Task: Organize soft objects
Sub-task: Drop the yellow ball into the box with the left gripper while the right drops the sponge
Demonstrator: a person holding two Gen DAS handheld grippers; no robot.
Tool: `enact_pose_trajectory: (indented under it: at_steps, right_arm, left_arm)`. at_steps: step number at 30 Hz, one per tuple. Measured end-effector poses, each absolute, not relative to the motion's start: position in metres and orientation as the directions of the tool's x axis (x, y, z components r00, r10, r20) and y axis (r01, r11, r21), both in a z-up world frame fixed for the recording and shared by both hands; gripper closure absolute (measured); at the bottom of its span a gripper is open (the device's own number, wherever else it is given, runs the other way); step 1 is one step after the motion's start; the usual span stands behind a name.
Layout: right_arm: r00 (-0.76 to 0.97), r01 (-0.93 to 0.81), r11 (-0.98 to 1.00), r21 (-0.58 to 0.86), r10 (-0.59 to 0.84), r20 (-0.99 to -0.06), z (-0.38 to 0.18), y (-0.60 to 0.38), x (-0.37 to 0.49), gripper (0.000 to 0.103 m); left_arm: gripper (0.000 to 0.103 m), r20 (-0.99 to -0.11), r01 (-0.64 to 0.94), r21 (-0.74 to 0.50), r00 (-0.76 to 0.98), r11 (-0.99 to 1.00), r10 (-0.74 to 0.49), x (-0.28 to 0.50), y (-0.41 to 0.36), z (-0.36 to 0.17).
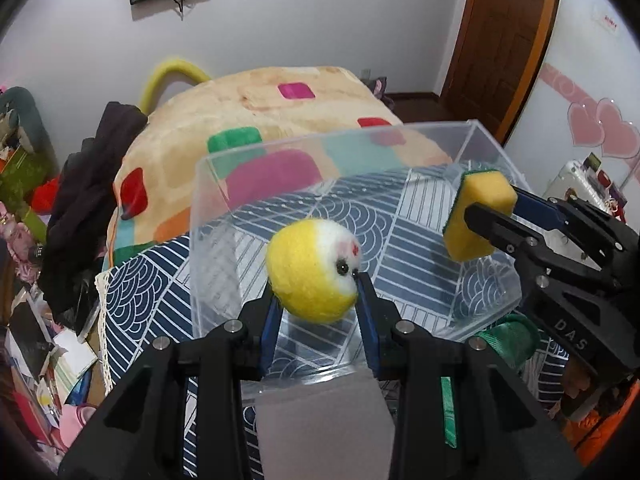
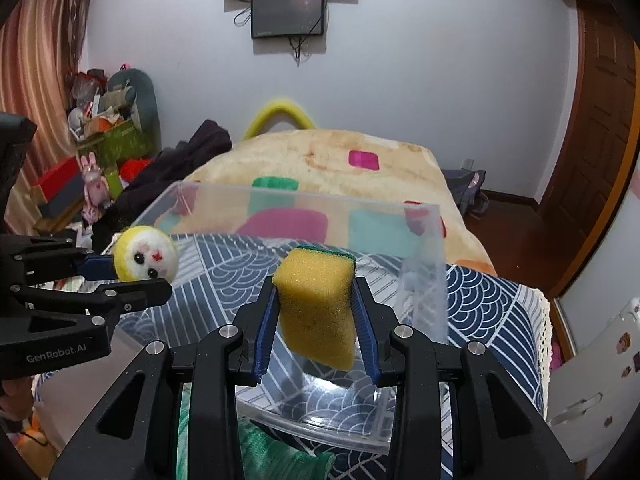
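The plush ball, yellow with a white face and bead eyes, looks very light and fluffy, so it should squash under little force and spring back; it is taken across its widest part, low on its sides, which seems the sound place, since a pinch nearer the top could let it pop out. The left gripper has its blue pads pressed on either flank of that ball, jaws narrowed to the ball's width, and it hangs over the clear plastic box, above the near half of the floor. At about two o'clock from the ball is the yellow sponge with a green scouring layer on its far face; it looks light, porous and compressible, rough enough not to slip, and is best held across its two long flat sides as it is now. The right gripper is clamped on those sides, the sponge tilted and poised over the right-hand part of the same box, which sits on a blue patterned cloth.
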State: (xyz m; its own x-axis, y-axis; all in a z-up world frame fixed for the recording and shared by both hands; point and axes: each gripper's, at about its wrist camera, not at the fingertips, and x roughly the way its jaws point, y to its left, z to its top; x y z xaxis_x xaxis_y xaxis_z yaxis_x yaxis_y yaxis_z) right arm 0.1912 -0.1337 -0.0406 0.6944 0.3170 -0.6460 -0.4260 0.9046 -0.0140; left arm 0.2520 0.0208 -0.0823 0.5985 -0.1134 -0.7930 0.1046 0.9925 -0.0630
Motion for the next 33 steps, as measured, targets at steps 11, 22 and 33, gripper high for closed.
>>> enact_pose_trajectory:
  at_steps: [11, 22, 33]
  right_arm:
    - [0.712, -0.435, 0.900, -0.044, 0.313, -0.629, -0.029, -0.135, 0.184, 0.044]
    - [0.781, -0.437, 0.898, -0.044, 0.354, -0.515, 0.009, -0.142, 0.153, 0.032]
    - [0.796, -0.453, 0.891, -0.022, 0.393, -0.461, 0.012, -0.150, 0.117, 0.022]
  left_arm:
    - [0.047, -0.799, 0.078, -0.087, 0.590, 0.993, -0.116, 0.249, 0.025, -0.084]
    - [0.011, -0.672, 0.074, -0.009, 0.738, 0.997, -0.061, 0.198, 0.023, -0.031]
    - [0.003, -0.608, 0.079, 0.027, 0.793, 0.996, -0.046, 0.146, 0.018, -0.024]
